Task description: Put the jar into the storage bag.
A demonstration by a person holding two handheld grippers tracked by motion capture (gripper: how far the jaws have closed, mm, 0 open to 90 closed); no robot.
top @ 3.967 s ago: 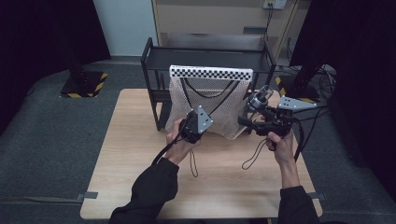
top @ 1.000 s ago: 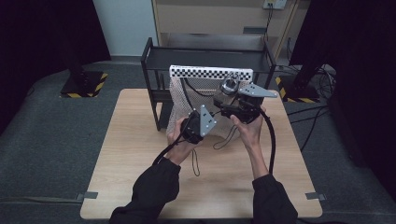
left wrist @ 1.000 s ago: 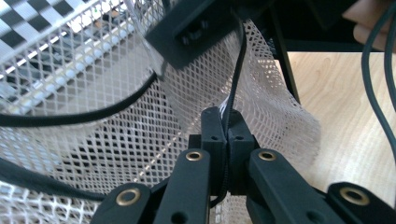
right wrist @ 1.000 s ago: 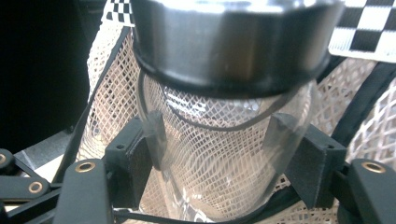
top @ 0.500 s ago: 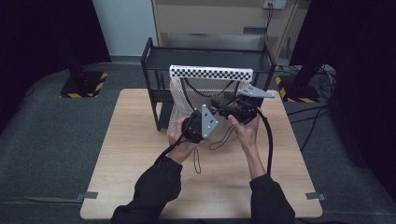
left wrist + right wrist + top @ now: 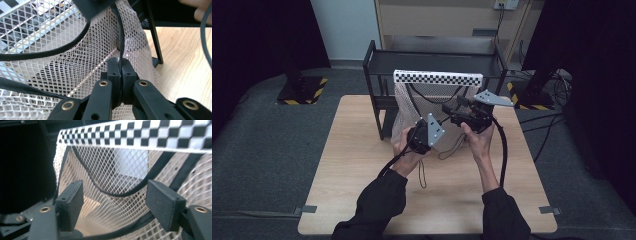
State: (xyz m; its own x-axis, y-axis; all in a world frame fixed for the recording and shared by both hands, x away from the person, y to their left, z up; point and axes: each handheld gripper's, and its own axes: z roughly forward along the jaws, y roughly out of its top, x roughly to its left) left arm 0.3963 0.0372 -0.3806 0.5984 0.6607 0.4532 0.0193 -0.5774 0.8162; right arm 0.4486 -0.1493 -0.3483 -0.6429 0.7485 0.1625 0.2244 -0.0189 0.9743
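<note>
Nearest the camera in the high view: two forearms in black sleeves come in from the bottom edge over the pale wooden table (image 6: 362, 200).

Left hand (image 6: 404, 150) holds the left gripper (image 6: 414, 131) against the lower front of the white mesh bag (image 6: 404, 107); its grey three-cornered plate (image 6: 435, 130) faces up. In the left gripper view the left gripper (image 6: 121, 65) has its two black jaws pressed together, pinching a thin black cord (image 6: 121, 37) that runs up across the white mesh bag (image 6: 62, 50). Wooden table (image 6: 185, 60) shows at right of that view.

Right hand (image 6: 479, 137) holds the right gripper (image 6: 451, 111) just beyond and to the right, jaws pointing left at the bag's mid front. Black cable (image 6: 503, 150) loops from it back toward the right sleeve. In the right gripper view the right gripper (image 6: 115, 200) has jaws spread wide, nothing between them; the mesh bag (image 6: 107, 187) lies close ahead, a black handle strap (image 6: 120, 193) curving across it.

The bag hangs from the front of a black metal two-tier rack (image 6: 377, 65) at the table's far side. A black-and-white checkered band (image 6: 437, 77) runs along the bag's top edge; checkered band (image 6: 140, 135) also at the top of the right gripper view.

Farther back: grey carpet floor (image 6: 262, 130), a black stand base with yellow-black hazard tape (image 6: 302, 90) at far left, a beige cabinet (image 6: 442, 20) behind the rack.
</note>
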